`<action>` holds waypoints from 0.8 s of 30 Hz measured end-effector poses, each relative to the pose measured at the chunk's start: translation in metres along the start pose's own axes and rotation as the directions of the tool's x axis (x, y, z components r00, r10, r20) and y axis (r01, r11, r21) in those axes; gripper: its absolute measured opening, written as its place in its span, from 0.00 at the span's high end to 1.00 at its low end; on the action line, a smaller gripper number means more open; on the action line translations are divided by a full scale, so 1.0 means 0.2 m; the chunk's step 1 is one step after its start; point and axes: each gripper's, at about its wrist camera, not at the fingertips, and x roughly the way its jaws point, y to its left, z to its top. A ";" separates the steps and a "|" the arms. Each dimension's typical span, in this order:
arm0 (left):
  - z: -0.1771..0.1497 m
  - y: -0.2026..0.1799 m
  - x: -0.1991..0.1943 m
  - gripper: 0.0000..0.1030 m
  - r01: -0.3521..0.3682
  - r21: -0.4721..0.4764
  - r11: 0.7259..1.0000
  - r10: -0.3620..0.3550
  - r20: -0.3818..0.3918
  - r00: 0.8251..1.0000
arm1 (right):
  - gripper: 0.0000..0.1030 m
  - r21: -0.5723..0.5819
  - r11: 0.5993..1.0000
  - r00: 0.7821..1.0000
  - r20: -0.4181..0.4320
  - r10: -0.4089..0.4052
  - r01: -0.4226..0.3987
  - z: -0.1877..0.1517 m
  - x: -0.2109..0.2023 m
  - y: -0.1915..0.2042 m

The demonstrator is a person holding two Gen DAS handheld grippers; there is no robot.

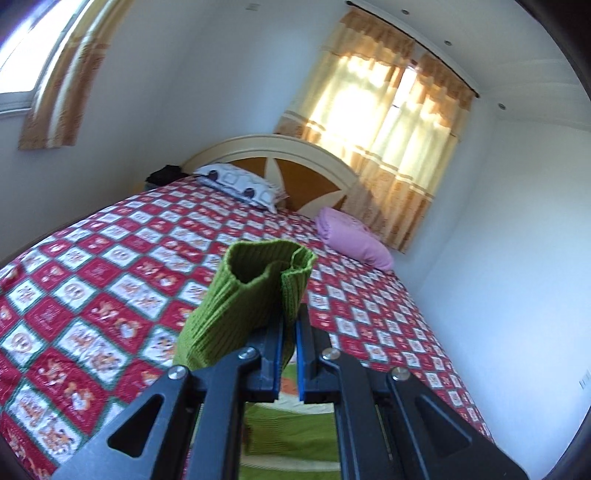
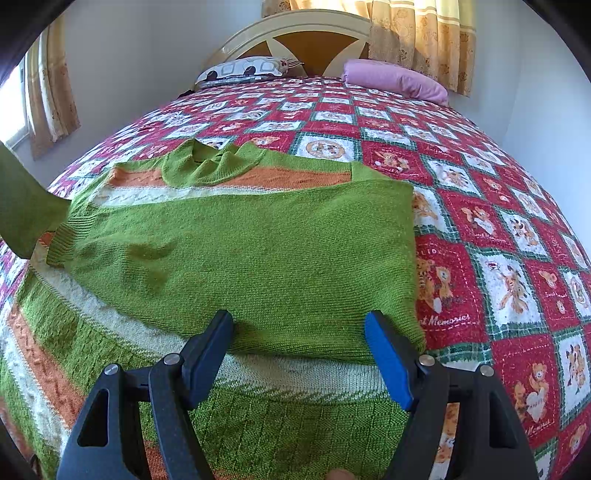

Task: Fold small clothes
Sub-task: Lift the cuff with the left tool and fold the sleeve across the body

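A green knitted sweater [image 2: 258, 251] with orange and cream stripes lies spread across the bed, filling the lower left and middle of the right wrist view. One green sleeve is folded flat over its body, running from the right edge of the garment toward the left, its ribbed cuff ending at centre left of the frame. The neckline sits bunched at the upper middle of the garment.

The other sleeve [image 1: 251, 295] is lifted off the bed: in the left wrist view its ribbed cuff stands open like a tube at the centre of the frame, and the left gripper [image 1: 290, 354] has its jaws pressed nearly together, pinching the knit between the blue pads. That raised sleeve shows as a dark green shape at the left edge of the right wrist view.

The right gripper [image 2: 299, 354] is at the bottom centre of its frame, jaws spread wide and holding nothing, its tips just over the near edge of the folded sleeve.

Under the sweater is a red, white and green patchwork bedspread [image 2: 480, 206] printed with teddy bears. At the top of the frame, by the arched headboard [image 2: 295, 33], lie a patterned pillow [image 2: 243, 70] and a pink pillow [image 2: 395, 79]. Yellow curtains [image 1: 388, 125] hang at the window behind.
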 end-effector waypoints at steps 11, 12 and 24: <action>-0.15 -0.36 0.23 0.94 0.085 0.082 0.993 -0.079 -0.079 0.994 | 0.28 0.010 1.000 1.000 0.002 0.008 -0.008 0.00 0.00 0.00; -0.18 -0.40 0.26 0.94 0.093 0.092 0.991 -0.085 -0.090 0.992 | 0.28 0.023 1.000 1.000 0.005 0.020 -0.020 0.00 0.00 -0.01; -0.75 -0.78 0.73 0.94 0.084 0.266 0.960 -0.013 -0.261 0.965 | 0.26 0.160 0.973 0.986 0.057 0.158 -0.166 0.01 0.00 -0.08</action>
